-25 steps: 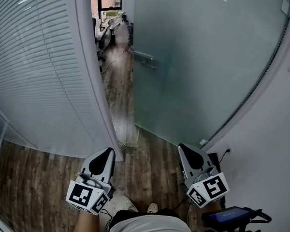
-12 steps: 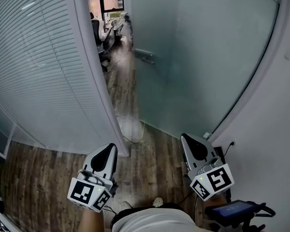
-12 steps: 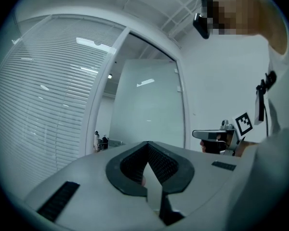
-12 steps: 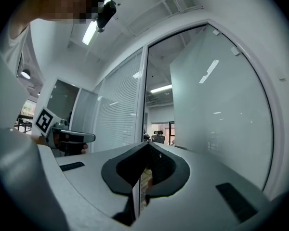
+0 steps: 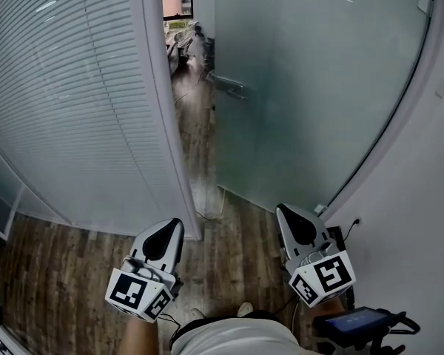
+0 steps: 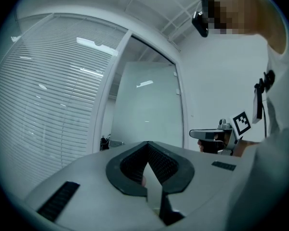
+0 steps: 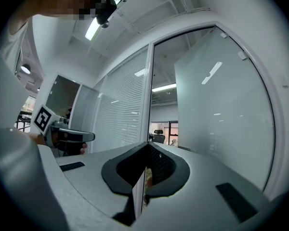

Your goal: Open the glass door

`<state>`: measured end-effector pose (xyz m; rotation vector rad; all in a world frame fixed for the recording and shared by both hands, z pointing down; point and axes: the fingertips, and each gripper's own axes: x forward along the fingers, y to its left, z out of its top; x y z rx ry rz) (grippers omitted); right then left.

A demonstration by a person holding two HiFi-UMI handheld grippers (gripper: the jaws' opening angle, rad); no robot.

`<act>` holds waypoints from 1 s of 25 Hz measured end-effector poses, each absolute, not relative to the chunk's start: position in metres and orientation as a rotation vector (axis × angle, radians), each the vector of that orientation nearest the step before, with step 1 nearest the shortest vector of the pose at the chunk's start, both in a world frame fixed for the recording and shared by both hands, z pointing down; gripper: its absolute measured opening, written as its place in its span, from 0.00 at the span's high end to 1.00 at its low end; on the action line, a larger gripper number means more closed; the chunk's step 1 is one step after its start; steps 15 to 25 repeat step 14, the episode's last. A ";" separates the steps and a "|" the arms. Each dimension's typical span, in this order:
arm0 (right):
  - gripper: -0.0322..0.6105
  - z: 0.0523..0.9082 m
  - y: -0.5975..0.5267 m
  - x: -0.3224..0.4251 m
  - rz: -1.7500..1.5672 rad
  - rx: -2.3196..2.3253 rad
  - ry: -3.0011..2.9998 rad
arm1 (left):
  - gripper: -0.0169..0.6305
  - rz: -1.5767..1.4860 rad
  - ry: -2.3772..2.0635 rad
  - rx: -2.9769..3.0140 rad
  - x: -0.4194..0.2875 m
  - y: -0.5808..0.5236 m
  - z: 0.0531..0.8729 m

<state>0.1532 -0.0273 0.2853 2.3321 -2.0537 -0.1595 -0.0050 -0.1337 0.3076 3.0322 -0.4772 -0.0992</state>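
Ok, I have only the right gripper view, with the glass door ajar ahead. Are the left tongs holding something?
Observer: No. The left gripper view shows the left gripper with its tongs shut and nothing between them.
Operator: Where is the handle? It is too small for me.
Observer: Head view: a metal handle on the free edge of the glass door, well beyond the right gripper.
Operator: Anything on the right wall?
Observer: A socket low down, with a cable plugged in.

Light: cool, even, from ceiling strip [image 7: 92, 29] above you | Glare: pale streaks on your glass door [image 5: 311, 87] and blinds [image 5: 59, 87] | Edges: your gripper views bulge, corners black | Blur: far doorway floor [image 5: 200, 124] soft
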 end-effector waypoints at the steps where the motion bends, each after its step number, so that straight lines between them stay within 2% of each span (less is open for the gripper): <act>1: 0.95 0.286 -0.028 0.150 -0.159 2.332 -2.050 | 0.98 -0.100 -0.476 3.032 -0.008 -0.135 0.308; 25: 0.95 0.286 -0.038 0.126 -0.167 2.331 -2.023 | 0.98 -0.119 -0.452 3.027 -0.030 -0.149 0.310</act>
